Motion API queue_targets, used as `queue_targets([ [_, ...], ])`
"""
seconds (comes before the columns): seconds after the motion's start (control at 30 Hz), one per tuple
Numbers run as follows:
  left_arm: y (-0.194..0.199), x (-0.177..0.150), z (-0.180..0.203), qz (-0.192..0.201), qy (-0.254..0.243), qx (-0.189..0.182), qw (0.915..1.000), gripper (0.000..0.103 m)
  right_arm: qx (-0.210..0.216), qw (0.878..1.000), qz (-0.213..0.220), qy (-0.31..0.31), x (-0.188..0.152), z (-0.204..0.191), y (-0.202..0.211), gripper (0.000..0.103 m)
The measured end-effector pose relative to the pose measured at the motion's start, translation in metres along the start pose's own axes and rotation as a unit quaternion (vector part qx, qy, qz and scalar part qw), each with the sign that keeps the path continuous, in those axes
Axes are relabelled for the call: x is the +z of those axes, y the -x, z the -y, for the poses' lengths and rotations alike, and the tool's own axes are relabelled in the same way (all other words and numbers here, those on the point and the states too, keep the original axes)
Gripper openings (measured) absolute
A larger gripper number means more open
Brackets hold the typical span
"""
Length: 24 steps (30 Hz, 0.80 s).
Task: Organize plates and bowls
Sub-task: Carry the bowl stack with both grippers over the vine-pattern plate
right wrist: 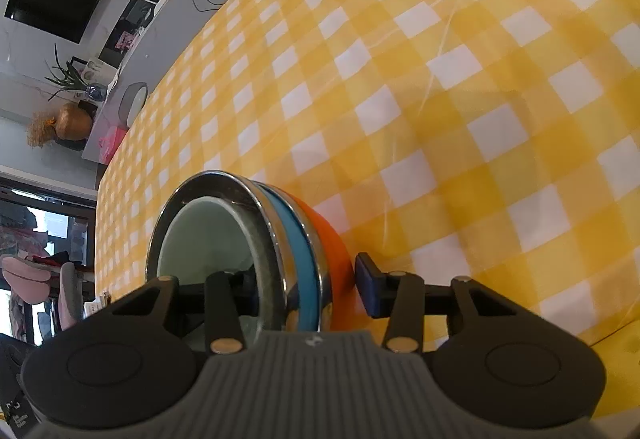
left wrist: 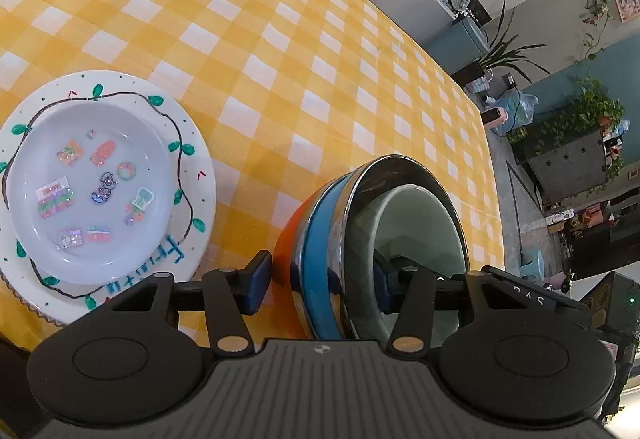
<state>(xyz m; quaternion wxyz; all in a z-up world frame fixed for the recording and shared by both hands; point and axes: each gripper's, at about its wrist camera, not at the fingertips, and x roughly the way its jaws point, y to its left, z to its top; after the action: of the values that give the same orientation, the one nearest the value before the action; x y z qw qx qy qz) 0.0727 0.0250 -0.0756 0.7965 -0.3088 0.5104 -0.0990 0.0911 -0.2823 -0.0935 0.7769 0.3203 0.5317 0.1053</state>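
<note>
A nested stack of bowls lies on the yellow checked tablecloth (left wrist: 280,59): an orange bowl (left wrist: 286,247) outermost, then a blue one (left wrist: 316,231), a steel one (left wrist: 360,207) and a pale green one (left wrist: 416,231) innermost. My left gripper (left wrist: 322,283) straddles the stack's rim, one finger (left wrist: 258,287) outside the orange wall and the other inside the green bowl. My right gripper (right wrist: 308,289) straddles the opposite rim the same way, its outer finger (right wrist: 370,291) just beside the orange bowl (right wrist: 332,235). I see slim gaps at both outer pads. The inner fingers are partly hidden.
Left of the bowls is a pile of plates: a white plate with stickers (left wrist: 88,191) on a leaf-painted plate (left wrist: 188,143), over a scalloped rim (left wrist: 24,303). The table edge (left wrist: 494,207) runs close behind the bowls; beyond are shelves and plants.
</note>
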Motion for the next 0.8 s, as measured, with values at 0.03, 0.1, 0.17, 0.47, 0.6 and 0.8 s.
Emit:
queue_targets([
  [0.03, 0.0, 0.0, 0.0, 0.0, 0.0, 0.0, 1.0, 0.058, -0.001, 1.0, 0.001, 0.002, 0.0, 0.0, 0.0, 0.043],
  [0.1, 0.0, 0.0, 0.0, 0.001, 0.0, 0.0, 1.0, 0.057, -0.003, 1.0, 0.002, 0.006, -0.001, -0.002, 0.001, 0.043],
  [0.17, 0.001, -0.001, 0.002, 0.003, -0.002, 0.001, 1.0, 0.057, -0.006, 1.0, 0.003, 0.011, -0.001, -0.004, 0.001, 0.042],
  [0.47, 0.019, -0.002, 0.003, 0.016, -0.007, 0.005, 0.9998, 0.057, 0.004, 1.0, 0.006, 0.028, -0.003, -0.014, 0.002, 0.04],
  [0.6, 0.035, -0.001, 0.003, 0.03, -0.01, 0.005, 0.9995, 0.057, 0.017, 0.999, -0.001, 0.028, -0.005, -0.02, 0.004, 0.04],
  [0.8, 0.066, 0.003, -0.004, 0.056, -0.007, 0.007, 0.9984, 0.057, 0.035, 0.998, 0.005, 0.044, -0.014, -0.045, 0.01, 0.04],
])
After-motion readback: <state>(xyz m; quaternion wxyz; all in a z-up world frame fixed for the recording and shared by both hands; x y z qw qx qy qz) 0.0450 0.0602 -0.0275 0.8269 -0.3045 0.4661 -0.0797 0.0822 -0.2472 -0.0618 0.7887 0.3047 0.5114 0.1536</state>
